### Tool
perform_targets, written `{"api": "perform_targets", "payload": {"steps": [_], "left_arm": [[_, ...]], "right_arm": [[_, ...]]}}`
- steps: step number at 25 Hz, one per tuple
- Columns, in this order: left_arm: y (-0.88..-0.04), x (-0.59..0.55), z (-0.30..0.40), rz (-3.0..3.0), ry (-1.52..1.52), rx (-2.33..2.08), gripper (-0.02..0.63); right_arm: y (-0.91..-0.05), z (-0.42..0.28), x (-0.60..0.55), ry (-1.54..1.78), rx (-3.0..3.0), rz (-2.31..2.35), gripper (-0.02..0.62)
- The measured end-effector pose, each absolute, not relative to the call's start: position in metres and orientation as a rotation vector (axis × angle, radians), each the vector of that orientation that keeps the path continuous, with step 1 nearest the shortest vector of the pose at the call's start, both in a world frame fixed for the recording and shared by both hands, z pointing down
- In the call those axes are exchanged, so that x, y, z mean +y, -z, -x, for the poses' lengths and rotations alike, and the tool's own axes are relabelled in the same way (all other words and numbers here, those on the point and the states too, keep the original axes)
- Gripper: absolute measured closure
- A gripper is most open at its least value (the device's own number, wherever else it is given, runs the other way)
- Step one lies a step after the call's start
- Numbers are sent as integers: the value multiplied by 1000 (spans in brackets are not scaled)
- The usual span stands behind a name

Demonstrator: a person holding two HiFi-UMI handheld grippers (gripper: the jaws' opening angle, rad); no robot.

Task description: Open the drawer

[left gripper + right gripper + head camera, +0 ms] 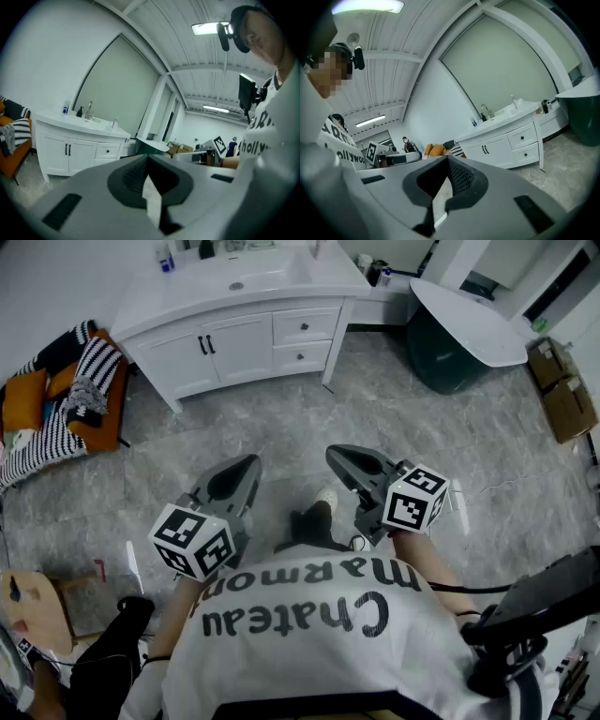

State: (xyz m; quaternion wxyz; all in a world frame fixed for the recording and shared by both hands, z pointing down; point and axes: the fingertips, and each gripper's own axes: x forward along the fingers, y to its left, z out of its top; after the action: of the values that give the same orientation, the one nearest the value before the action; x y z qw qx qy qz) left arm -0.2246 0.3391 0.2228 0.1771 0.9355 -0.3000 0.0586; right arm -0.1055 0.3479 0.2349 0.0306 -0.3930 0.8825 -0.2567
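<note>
Grey floor (281, 418) under white vanity (239, 345)

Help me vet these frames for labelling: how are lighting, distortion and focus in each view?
Head view: even light, sharp throughout, though the white vanity has a bright top with little detail. Left gripper view: strong fisheye with dark corners, the ceiling light glares, and the left gripper close to the lens looks soft. Right gripper view: same fisheye, the ceiling lamp is blown out, and the vanity looks bowed.

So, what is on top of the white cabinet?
On the white cabinet: a sink, a blue bottle and a dark bottle. Both drawers are shut, so their insides are hidden.
</note>
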Motion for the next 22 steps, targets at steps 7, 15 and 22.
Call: {"api": "perform_targets", "payload": {"steps": [7, 15, 22], "left_arm": [[-223, 342, 222, -2644, -159, -841, 615], [-208, 330, 219, -2616, 79, -841, 615], [-189, 299, 213, -2630, 197, -915, 615]], "right_arm": [[-235, 102, 354, 796, 2714, 1226, 584], [-225, 84, 346, 751, 2700, 1254, 583], [-213, 71, 298, 704, 2730, 1176, 583]]}}
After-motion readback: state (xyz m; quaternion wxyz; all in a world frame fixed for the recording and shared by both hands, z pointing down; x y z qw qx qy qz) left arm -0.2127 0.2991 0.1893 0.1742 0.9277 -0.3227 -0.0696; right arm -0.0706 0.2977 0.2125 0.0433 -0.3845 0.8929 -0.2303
